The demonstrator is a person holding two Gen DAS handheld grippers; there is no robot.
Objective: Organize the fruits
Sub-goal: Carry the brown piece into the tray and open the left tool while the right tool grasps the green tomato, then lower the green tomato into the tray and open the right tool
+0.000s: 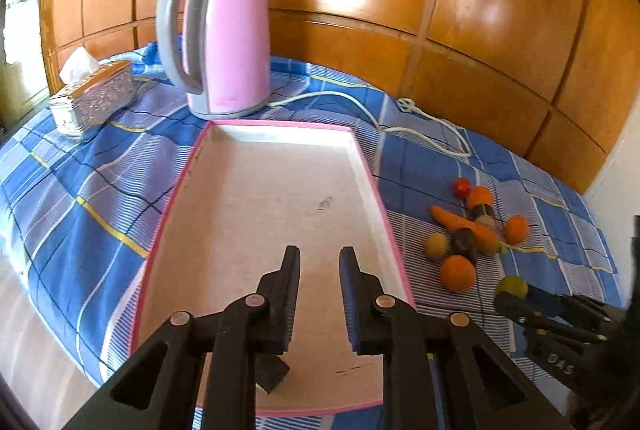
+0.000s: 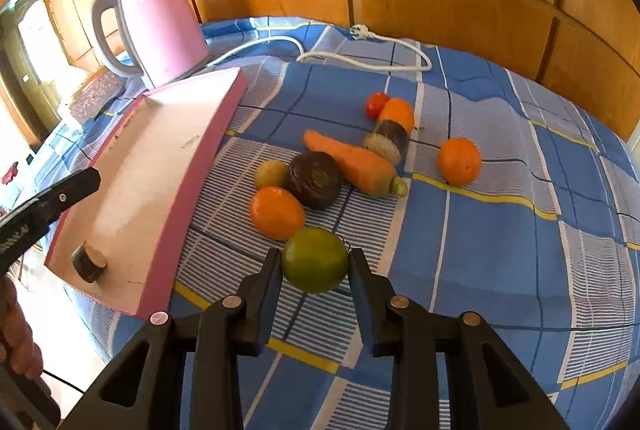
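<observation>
My right gripper (image 2: 315, 254) is shut on a green round fruit (image 2: 314, 260), just above the blue checked cloth. Beyond it lie an orange (image 2: 276, 211), a dark beet (image 2: 314, 179), a carrot (image 2: 352, 163), a yellowish fruit (image 2: 271, 173), a cut dark root (image 2: 386, 143), two more oranges and a red tomato (image 2: 376, 105). My left gripper (image 1: 320, 252) hovers over the pink-rimmed white tray (image 1: 280, 123), its jaws close together with nothing between them. A small dark cut piece (image 2: 89, 262) lies in the tray's near end.
A pink kettle (image 1: 224, 37) stands behind the tray, its white cord (image 1: 400, 125) trailing across the cloth. A silver tissue box (image 1: 94, 97) sits at the far left. Wooden panels close off the back. The cloth's edge drops away at the left.
</observation>
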